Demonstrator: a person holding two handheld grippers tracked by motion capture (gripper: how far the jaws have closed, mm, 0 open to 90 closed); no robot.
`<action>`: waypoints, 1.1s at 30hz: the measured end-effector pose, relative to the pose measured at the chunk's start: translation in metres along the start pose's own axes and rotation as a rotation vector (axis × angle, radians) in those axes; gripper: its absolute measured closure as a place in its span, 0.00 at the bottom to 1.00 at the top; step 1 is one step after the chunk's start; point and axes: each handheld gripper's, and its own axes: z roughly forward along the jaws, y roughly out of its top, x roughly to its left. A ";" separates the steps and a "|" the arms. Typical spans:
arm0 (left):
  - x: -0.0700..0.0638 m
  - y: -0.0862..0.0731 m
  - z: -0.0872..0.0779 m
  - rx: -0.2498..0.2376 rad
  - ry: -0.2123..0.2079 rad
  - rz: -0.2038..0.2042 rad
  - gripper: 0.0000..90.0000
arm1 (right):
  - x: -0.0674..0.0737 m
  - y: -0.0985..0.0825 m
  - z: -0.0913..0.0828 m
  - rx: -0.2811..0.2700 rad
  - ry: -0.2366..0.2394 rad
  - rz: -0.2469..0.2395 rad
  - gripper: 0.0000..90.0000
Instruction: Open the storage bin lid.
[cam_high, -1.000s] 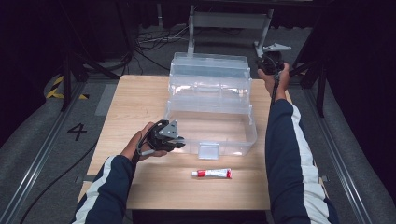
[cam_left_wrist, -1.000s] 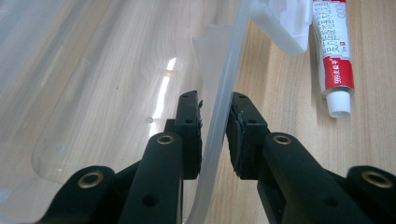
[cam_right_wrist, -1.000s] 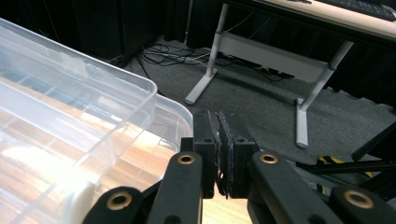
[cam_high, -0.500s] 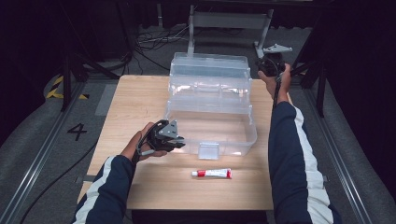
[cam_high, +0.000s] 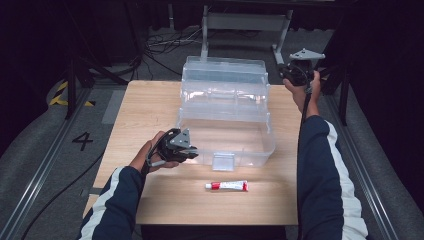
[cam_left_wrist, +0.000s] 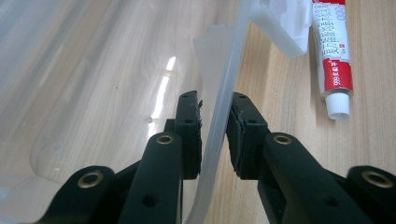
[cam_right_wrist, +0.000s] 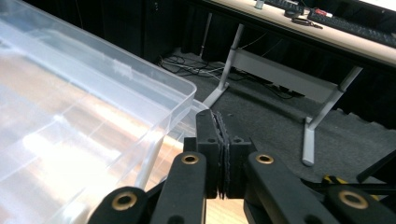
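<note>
A clear plastic box (cam_high: 235, 147) stands mid-table, its lid (cam_high: 225, 75) raised behind it. My left gripper (cam_high: 192, 152) sits at the box's front left corner. In the left gripper view it (cam_left_wrist: 215, 105) straddles the box's thin wall (cam_left_wrist: 233, 60), one pad inside and one outside, pressed on it. My right gripper (cam_high: 287, 75) hovers by the lid's far right corner. Its jaws (cam_right_wrist: 223, 128) have just closed the last bit and meet with nothing between them, beside the lid's rim (cam_right_wrist: 154, 93). A red and white tube (cam_high: 227, 186) lies in front of the box.
The box's front latch (cam_high: 223, 161) juts toward the tube (cam_left_wrist: 334, 51). The wooden table (cam_high: 150, 110) has bare room left of the box. Beyond the far edge are cables and a metal stand (cam_high: 245, 22) on a dark floor.
My right hand has drifted a little to the right, off the lid's corner. The left hand, box and tube have stayed put.
</note>
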 end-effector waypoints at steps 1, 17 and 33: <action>0.000 0.000 0.000 0.000 0.000 -0.001 0.84 | 0.001 -0.001 -0.003 0.000 0.003 -0.010 0.99; 0.000 0.000 0.000 0.005 0.003 0.000 0.84 | 0.014 -0.019 -0.051 -0.012 0.036 -0.062 1.00; -0.001 0.000 0.000 0.007 0.007 0.000 0.83 | 0.030 -0.045 -0.102 -0.060 0.130 -0.107 1.00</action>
